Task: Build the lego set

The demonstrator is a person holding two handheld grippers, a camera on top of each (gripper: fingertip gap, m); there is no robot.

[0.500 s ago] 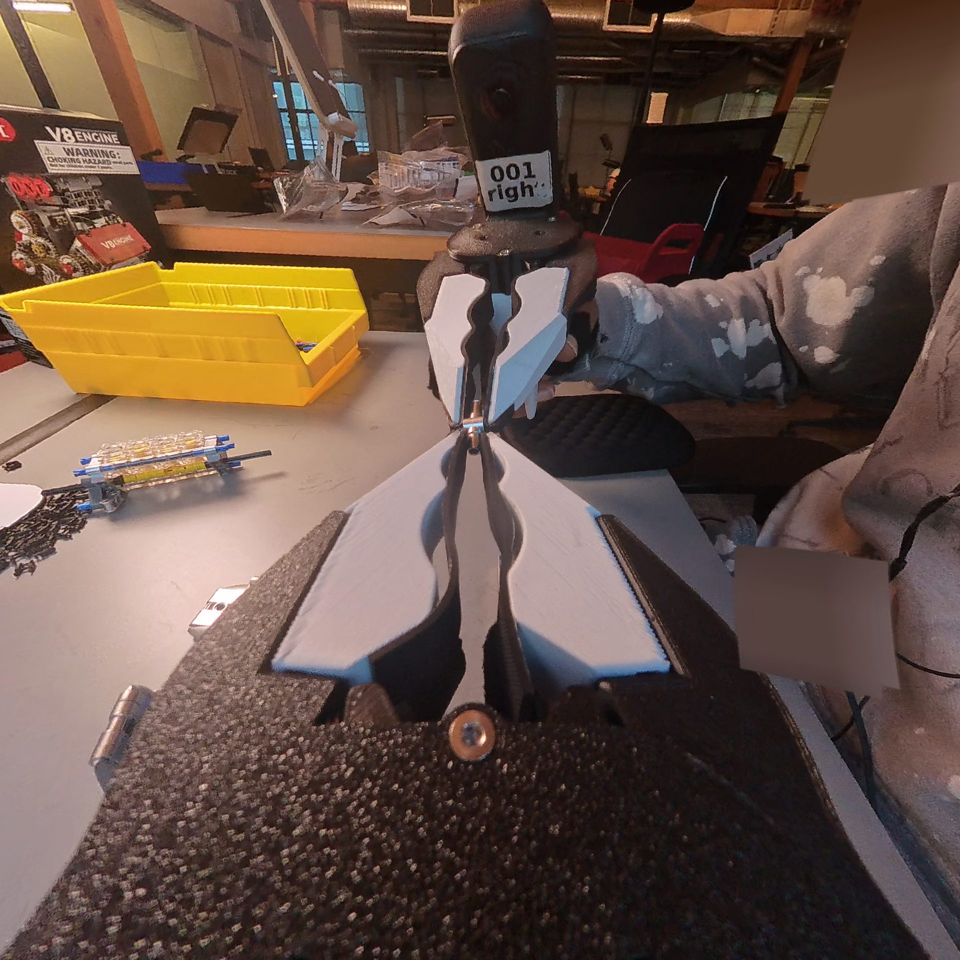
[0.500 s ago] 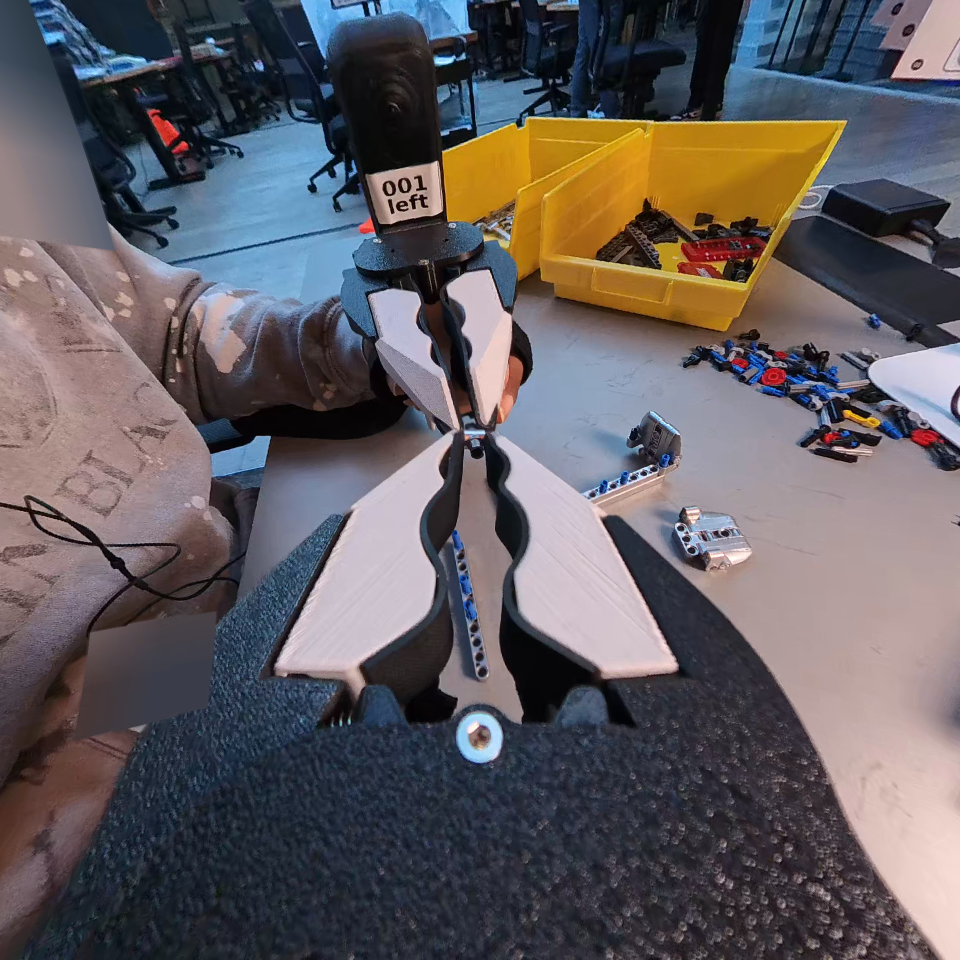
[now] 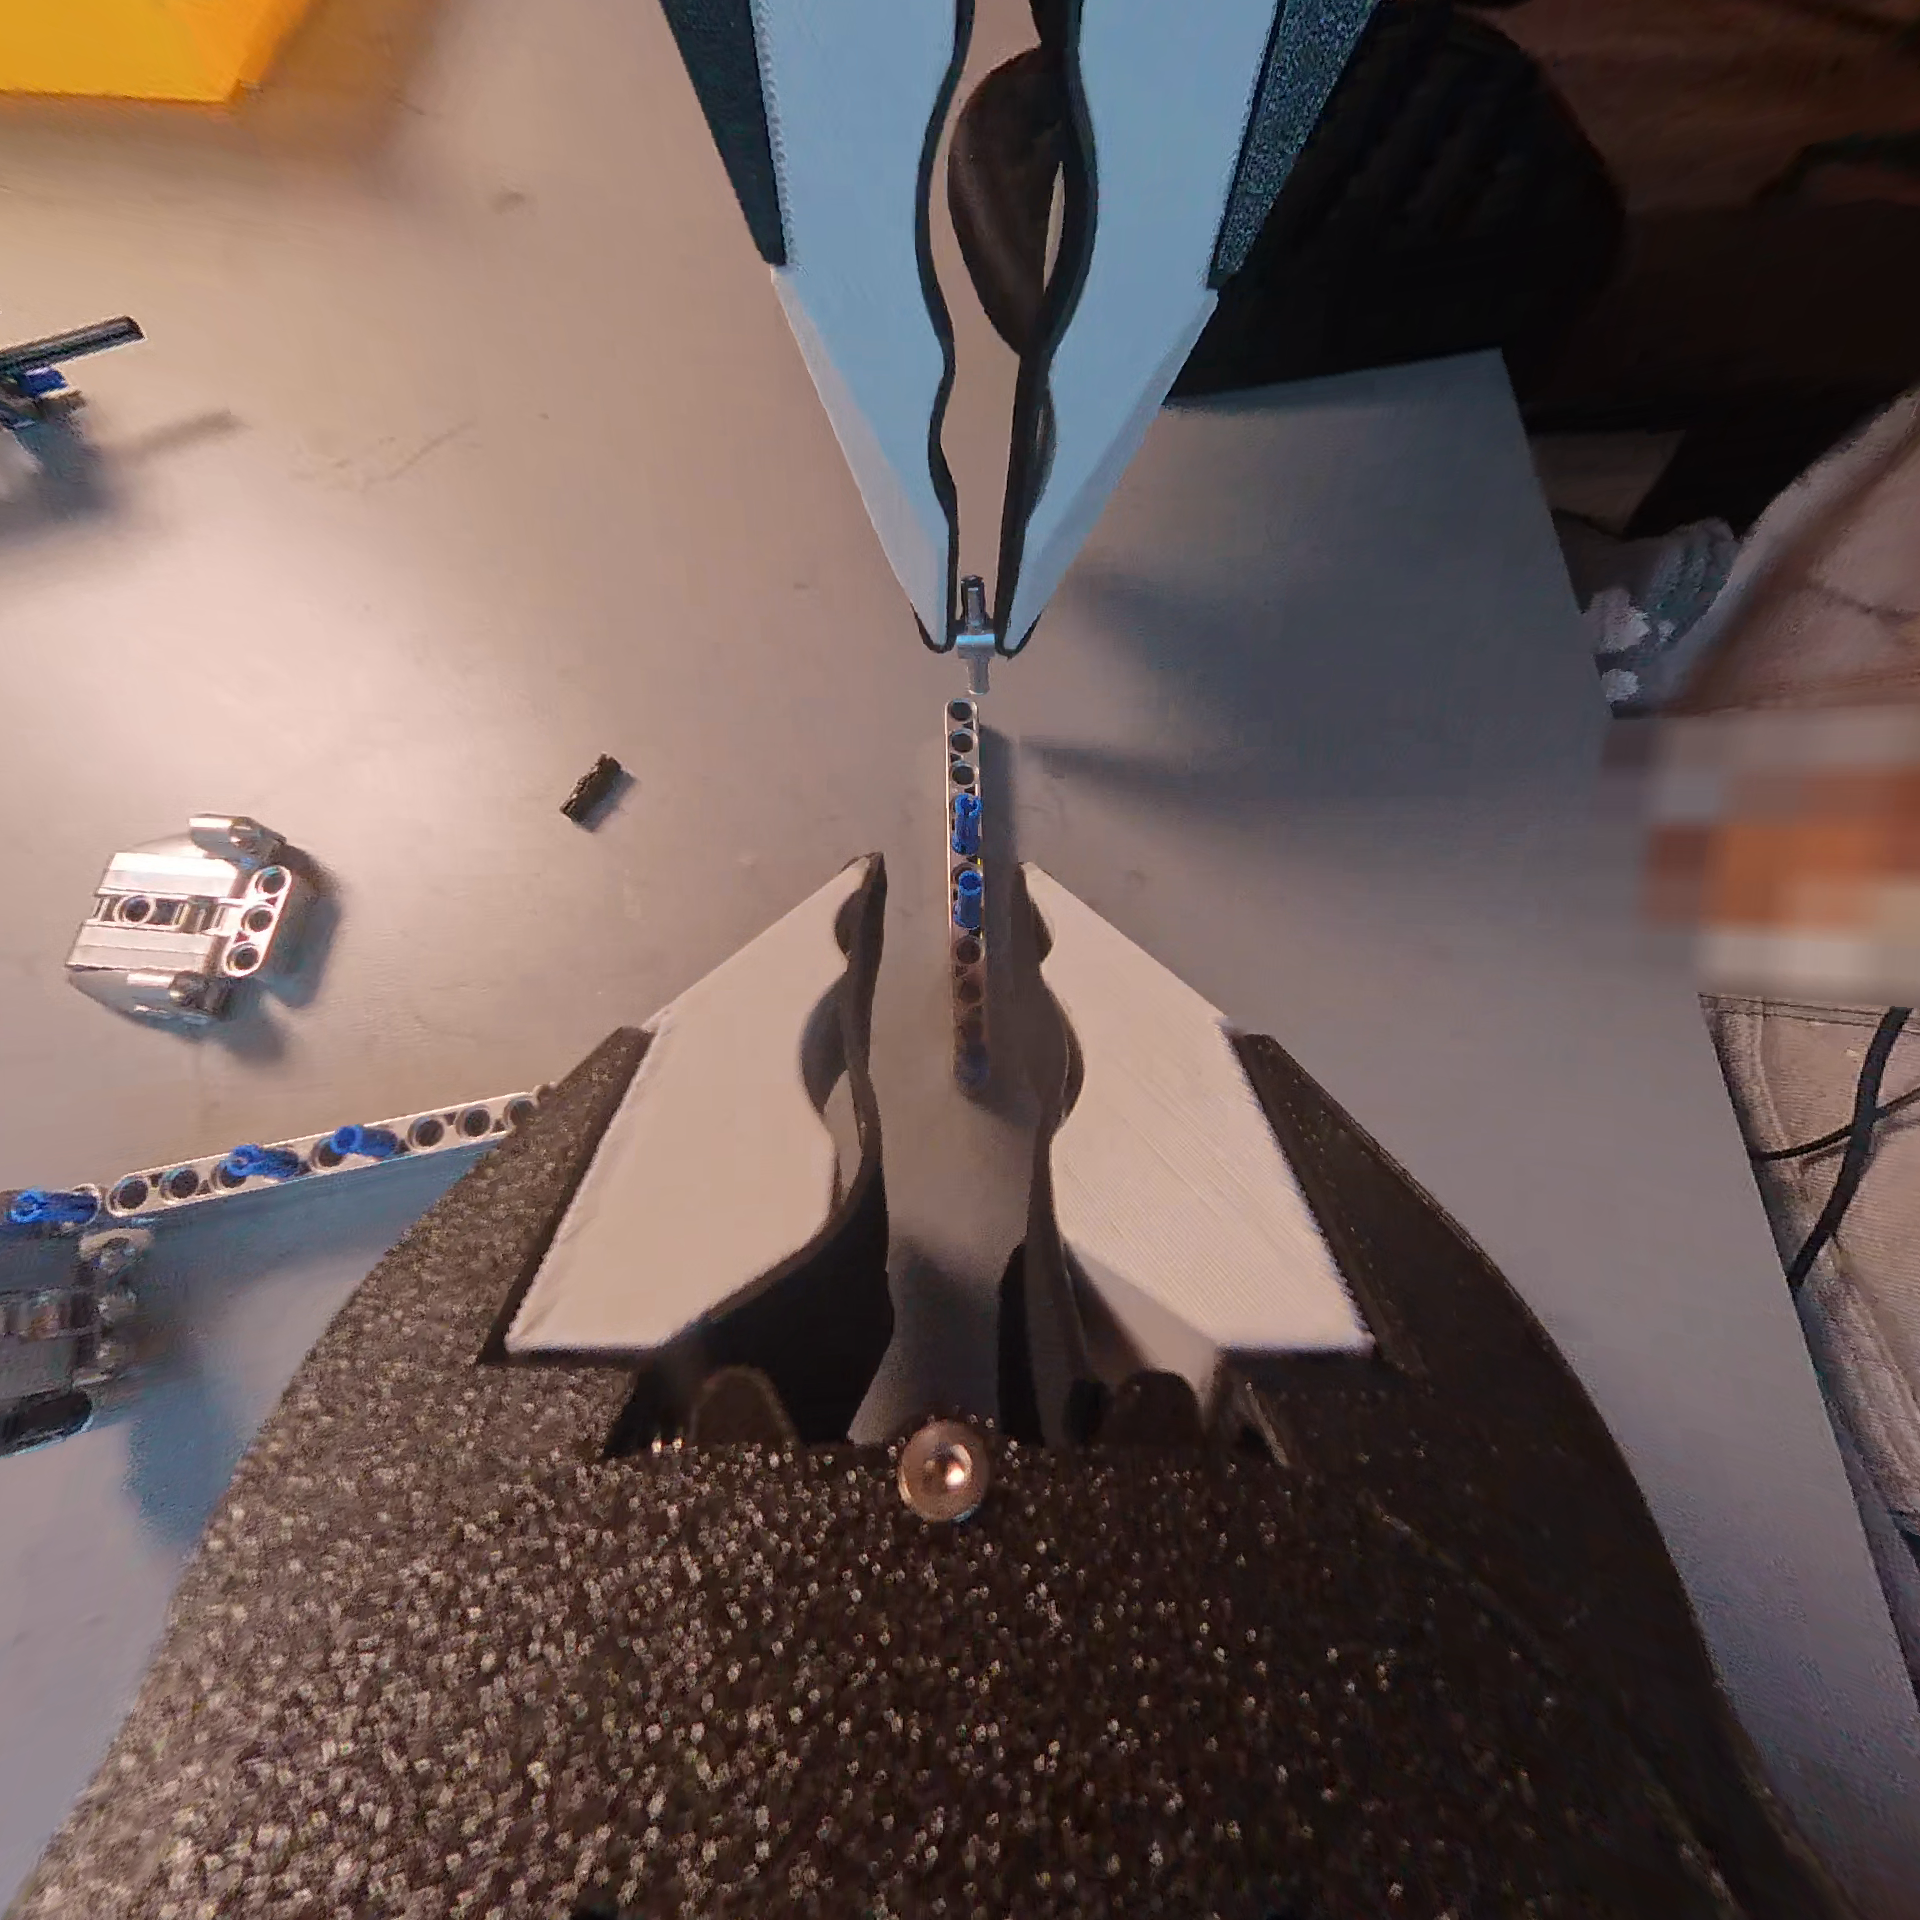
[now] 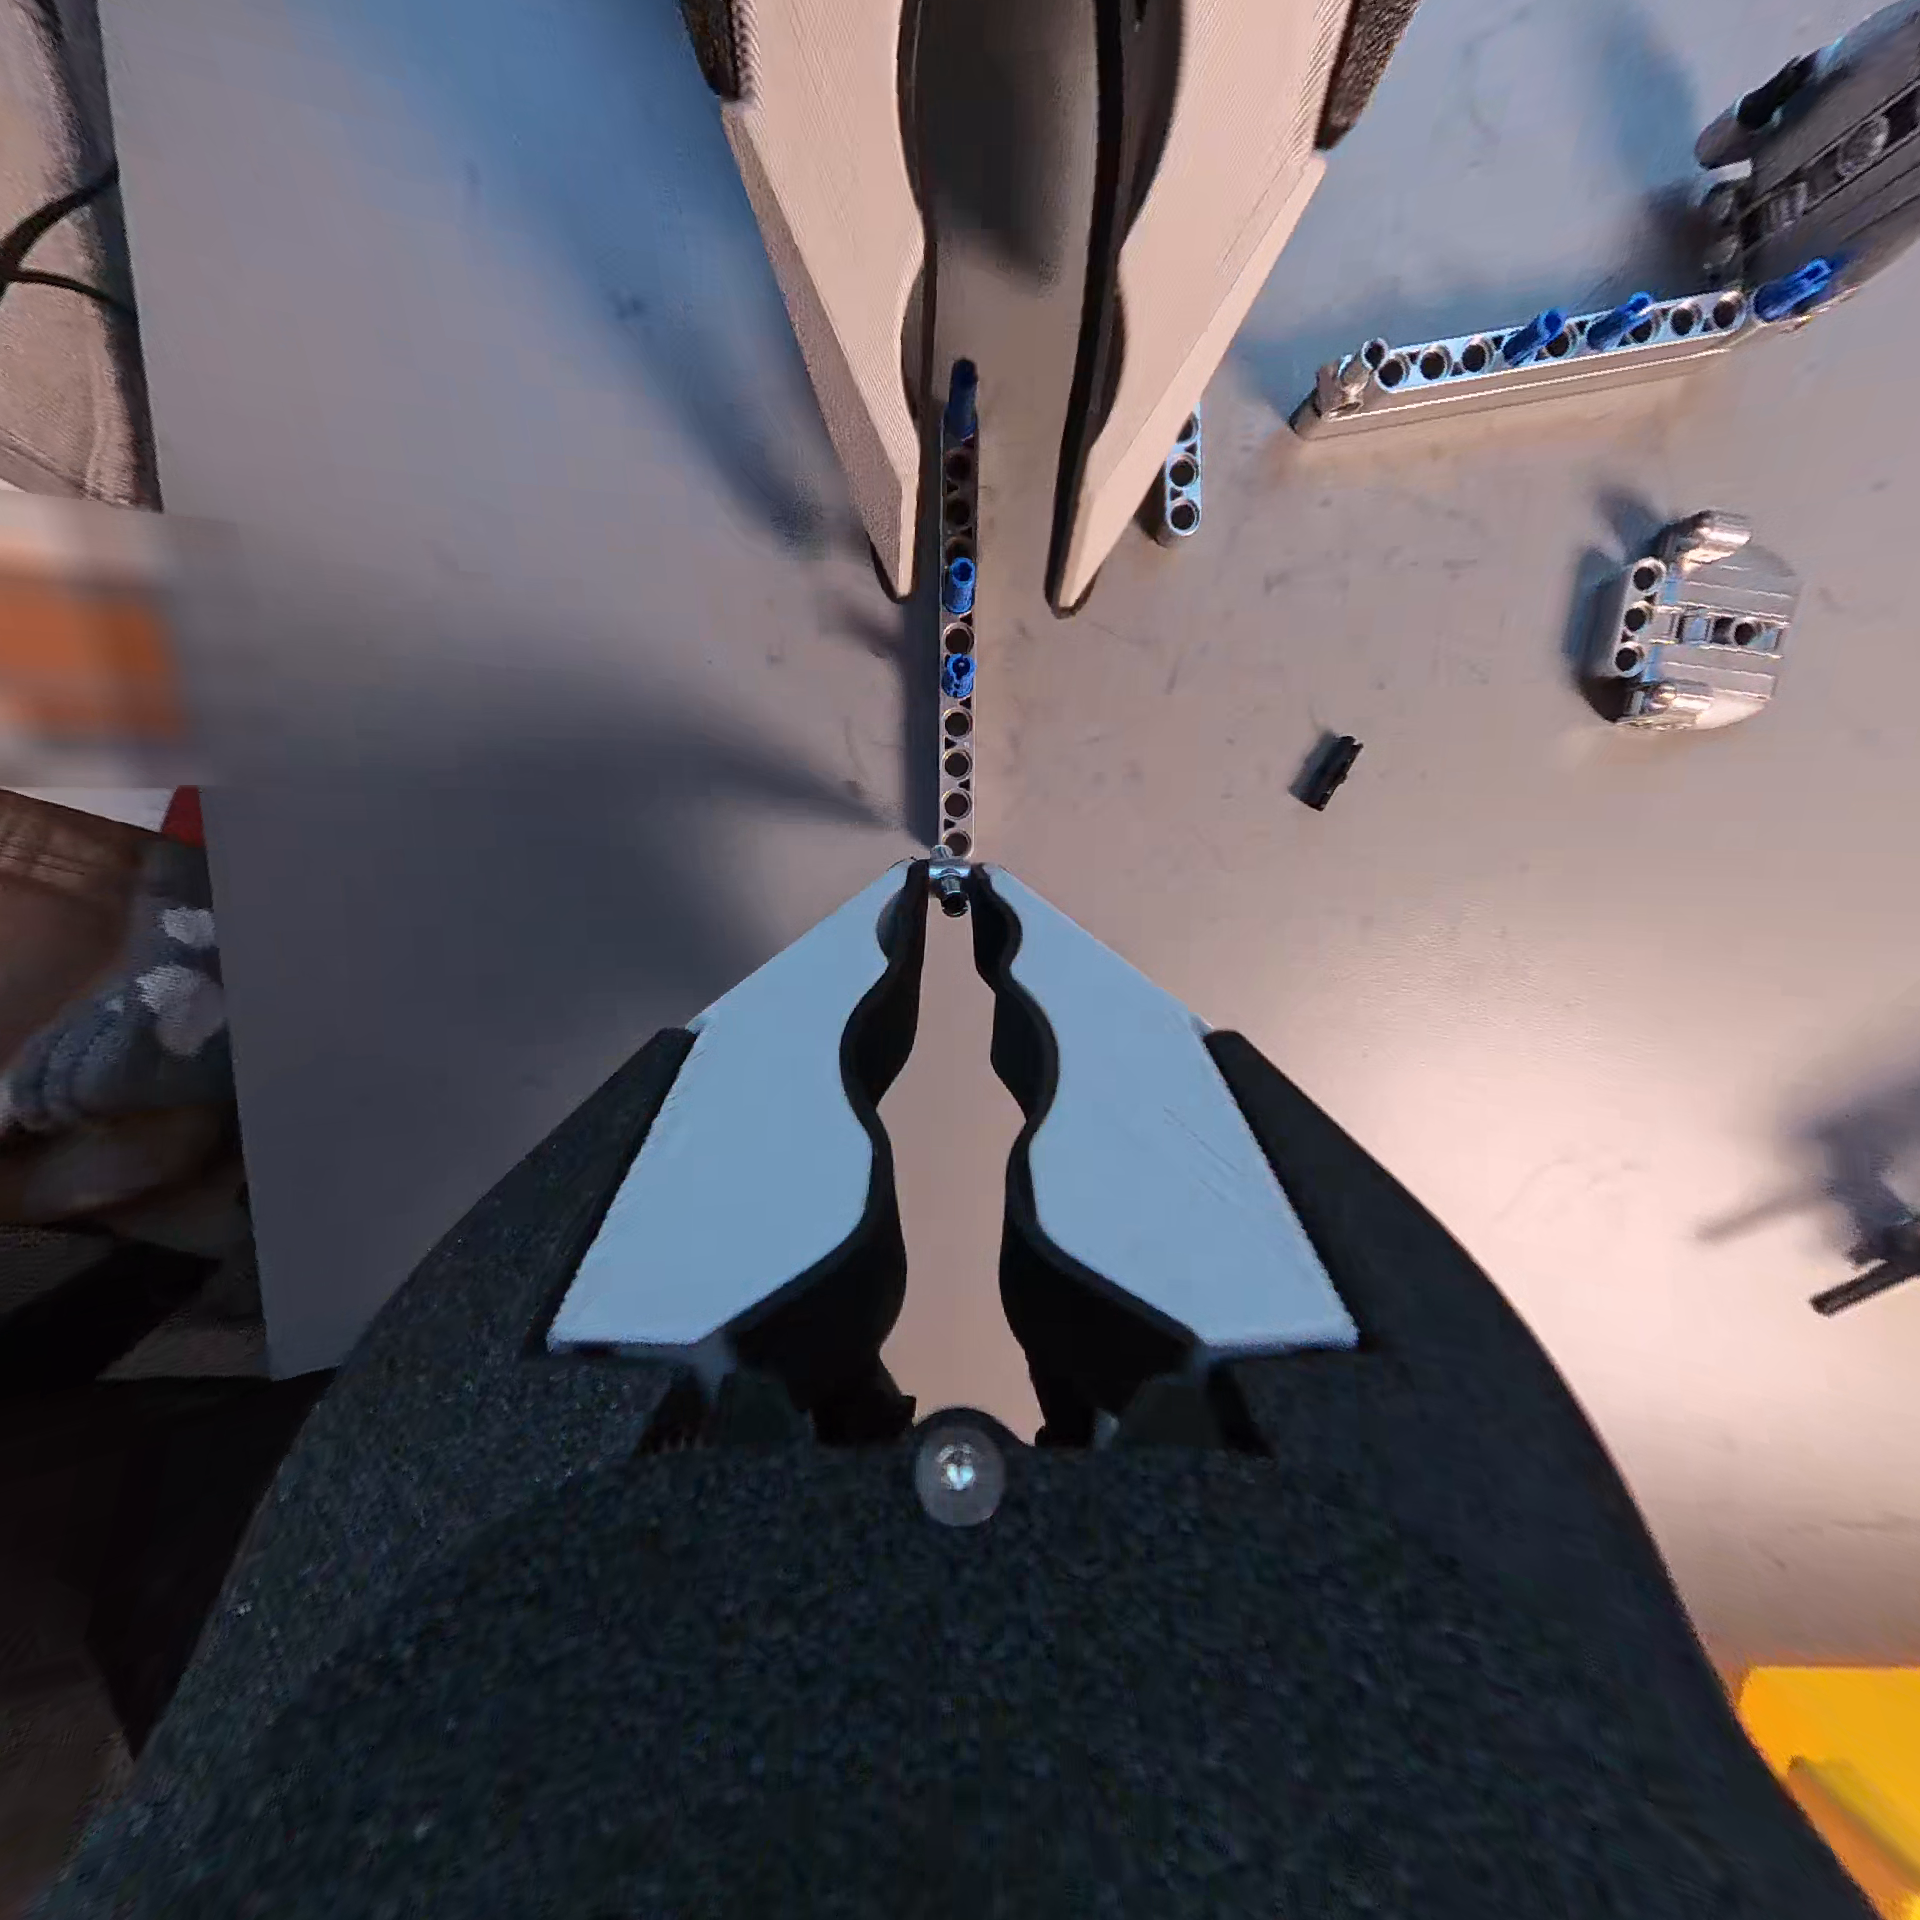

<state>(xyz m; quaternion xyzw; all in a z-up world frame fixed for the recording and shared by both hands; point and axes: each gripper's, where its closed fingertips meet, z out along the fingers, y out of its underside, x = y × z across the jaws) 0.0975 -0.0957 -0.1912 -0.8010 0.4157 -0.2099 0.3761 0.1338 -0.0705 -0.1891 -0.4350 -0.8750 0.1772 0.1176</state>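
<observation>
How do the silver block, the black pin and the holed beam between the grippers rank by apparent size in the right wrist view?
1. Beam, longest, though thin.
2. Silver block, shorter but bulkier; the order of these two depends on length versus area.
3. Black pin, clearly smallest.

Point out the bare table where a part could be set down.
Bare grey table lies on the yellow bin side of the silver block. Crowded: the thin beam between the right claw and left claw, and around the long beam.

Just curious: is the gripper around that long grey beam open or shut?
Open: the left gripper has its fingers either side of the grey beam, with gaps showing.
</observation>
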